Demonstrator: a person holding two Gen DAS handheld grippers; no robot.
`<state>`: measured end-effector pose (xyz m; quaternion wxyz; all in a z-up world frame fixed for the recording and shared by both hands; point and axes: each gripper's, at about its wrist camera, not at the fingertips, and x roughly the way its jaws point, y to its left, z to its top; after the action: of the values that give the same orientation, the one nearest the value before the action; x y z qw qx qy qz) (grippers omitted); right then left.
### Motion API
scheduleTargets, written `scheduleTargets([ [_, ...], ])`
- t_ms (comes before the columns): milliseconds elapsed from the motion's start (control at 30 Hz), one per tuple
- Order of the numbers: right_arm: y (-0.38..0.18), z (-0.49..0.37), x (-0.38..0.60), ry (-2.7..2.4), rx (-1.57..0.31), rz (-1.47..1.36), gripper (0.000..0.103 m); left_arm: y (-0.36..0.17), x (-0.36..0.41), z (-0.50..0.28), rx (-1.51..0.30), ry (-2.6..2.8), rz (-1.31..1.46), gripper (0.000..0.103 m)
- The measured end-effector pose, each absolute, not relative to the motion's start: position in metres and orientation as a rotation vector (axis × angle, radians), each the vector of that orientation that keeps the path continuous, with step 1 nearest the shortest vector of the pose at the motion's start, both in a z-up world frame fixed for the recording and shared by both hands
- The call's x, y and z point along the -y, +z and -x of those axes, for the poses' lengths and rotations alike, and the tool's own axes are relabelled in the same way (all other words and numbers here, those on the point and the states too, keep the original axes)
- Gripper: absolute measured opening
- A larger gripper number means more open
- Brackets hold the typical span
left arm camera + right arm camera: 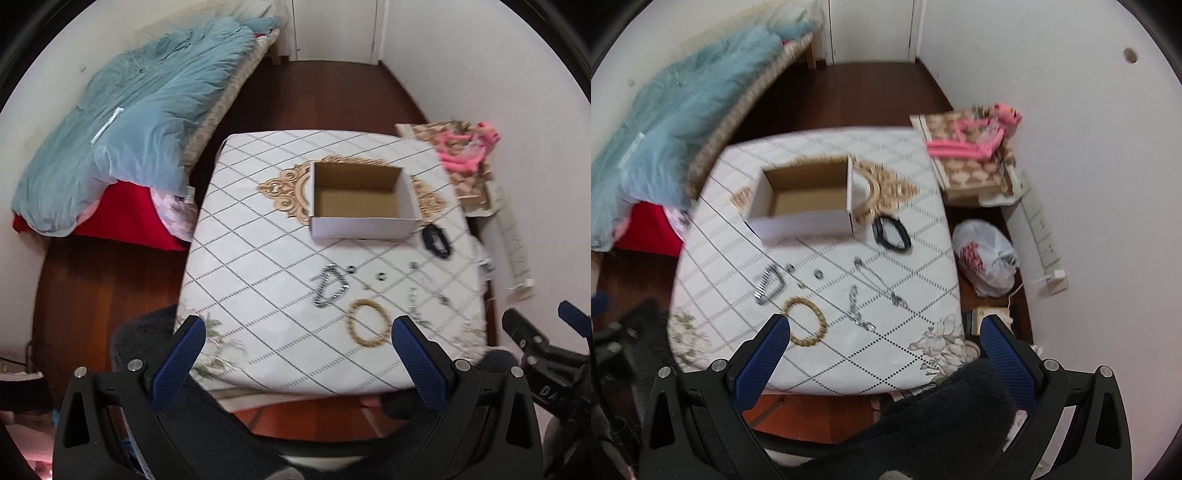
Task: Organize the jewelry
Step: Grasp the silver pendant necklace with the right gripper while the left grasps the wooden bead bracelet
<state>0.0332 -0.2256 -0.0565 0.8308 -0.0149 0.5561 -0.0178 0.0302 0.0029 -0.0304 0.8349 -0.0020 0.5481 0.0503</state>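
The jewelry was all just lying loose on the near half of the surface [258,280], nothing sorted yet as far as I could tell. Closest to the edge was a gold beaded bracelet [368,322], a neat round loop lying flat, and just beyond it to the left sat a silver chain bracelet [330,287] flopped into a rough triangle. A couple of small dark stud-like bits [380,276] sat past those, too tiny to make out properly, and off to the right there was a thin silver necklace [875,291] strung out in a messy tangle. A black bracelet-ish band [437,239] lay right by the corner of the open cardboard box [360,201], which sat empty in the middle of the surface, so I'd guess that was where everything was meant to go. Both tools hung back over the near edge, above the person's dark fuzzy sleeves: the left tongs [297,360] were spread wide with nothing between them, and same deal for the right tongs [882,356], wide apart and holding nothing. So to me this looked like the very start, picking a first piece. The gold bracelet seemed the easy one, sitting near the left finger of the right tongs, and the next move would want a drop down and a pinch across the beads. The fine necklace looked like the fiddly one, likely to slip or drag. Around the surface: a bed with a blue duvet [129,122] on the left, pink hangers [975,140] and a white plastic bag [988,258] by the right wall.
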Motion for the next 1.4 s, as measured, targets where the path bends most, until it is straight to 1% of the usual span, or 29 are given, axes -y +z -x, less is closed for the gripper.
scheduleTargets([
  [167, -0.135, -0.054, 0.222, -0.05, -1.286, 0.042, 0.103, -0.075, -0.006, -0.052, -1.213, 0.15, -0.061, 0.103],
  [233, -0.163, -0.059, 0.222, -0.053, -1.324, 0.047, 0.1, -0.095, -0.006, -0.059, -1.238, 0.158, -0.074, 0.103],
  [300, -0.191, -0.064, 0.221, -0.045, -1.352, 0.046, 0.093, -0.112, -0.005, -0.064, -1.264, 0.156, -0.083, 0.103],
  [367, -0.211, -0.066, 0.218, -0.042, -1.364, 0.065, 0.09, -0.131, -0.002, -0.068, -1.299, 0.156, -0.094, 0.103],
  [467, -0.229, -0.07, 0.214, -0.029, -1.37, 0.081, 0.084, -0.153, 0.004, -0.073, -1.336, 0.145, -0.101, 0.103],
  [533, -0.239, -0.073, 0.212, -0.013, -1.377, 0.076, 0.082, -0.165, 0.007, -0.075, -1.353, 0.139, -0.098, 0.103],
  [567, -0.244, -0.074, 0.21, -0.005, -1.38, 0.078, 0.079, -0.171, 0.008, -0.077, -1.365, 0.14, -0.097, 0.103],
  [633, -0.254, -0.075, 0.208, 0.008, -1.391, 0.08, 0.071, -0.18, 0.011, -0.079, -1.376, 0.127, -0.09, 0.103],
  [667, -0.259, -0.076, 0.206, 0.02, -1.404, 0.071, 0.061, -0.185, 0.012, -0.08, -1.384, 0.127, -0.09, 0.103],
  [700, -0.262, -0.075, 0.207, 0.032, -1.419, 0.061, 0.055, -0.188, 0.013, -0.08, -1.392, 0.124, -0.09, 0.103],
  [767, -0.262, -0.073, 0.206, 0.048, -1.374, 0.045, 0.048, -0.195, 0.014, -0.082, -1.403, 0.112, -0.086, 0.103],
  [800, -0.262, -0.073, 0.206, 0.052, -1.363, 0.042, 0.041, -0.197, 0.014, -0.082, -1.409, 0.109, -0.082, 0.102],
  [833, -0.262, -0.073, 0.206, 0.052, -1.353, 0.042, 0.032, -0.2, 0.014, -0.082, -1.413, 0.099, -0.069, 0.102],
  [867, -0.261, -0.072, 0.207, 0.054, -1.338, 0.043, 0.01, -0.203, 0.013, -0.083, -1.414, 0.09, -0.056, 0.102],
  [1000, -0.262, -0.074, 0.222, 0.048, -1.343, -0.037, 0.008, -0.217, 0.013, -0.084, -1.443, 0.025, 0.02, 0.102],
  [1100, -0.256, -0.071, 0.239, 0.02, -1.329, -0.112, 0.008, -0.231, 0.018, -0.088, -1.473, -0.006, 0.033, 0.08],
  [1133, -0.254, -0.068, 0.244, 0.011, -1.324, -0.123, 0.008, -0.235, 0.02, -0.089, -1.483, -0.012, 0.031, 0.076],
  [1200, -0.245, -0.062, 0.253, 0.009, -1.313, -0.162, 0.008, -0.246, 0.024, -0.092, -1.508, -0.033, 0.036, 0.057],
  [1267, -0.24, -0.061, 0.26, 0.008, -1.309, -0.175, 0.008, -0.252, 0.028, -0.095, -1.512, -0.042, 0.023, 0.046],
  [1300, -0.238, -0.059, 0.263, 0.009, -1.307, -0.183, 0.008, -0.251, 0.032, -0.095, -1.489, -0.047, 0.001, 0.034],
  [1333, -0.237, -0.058, 0.265, 0.012, -1.307, -0.187, 0.008, -0.25, 0.036, -0.096, -1.47, -0.067, -0.016, 0.027],
  [1367, -0.236, -0.057, 0.267, 0.012, -1.303, -0.193, 0.008, -0.249, 0.038, -0.097, -1.463, -0.079, -0.023, 0.012],
  [1400, -0.234, -0.056, 0.268, 0.012, -1.301, -0.2, 0.008, -0.249, 0.039, -0.098, -1.46, -0.089, -0.019, 0.007],
])
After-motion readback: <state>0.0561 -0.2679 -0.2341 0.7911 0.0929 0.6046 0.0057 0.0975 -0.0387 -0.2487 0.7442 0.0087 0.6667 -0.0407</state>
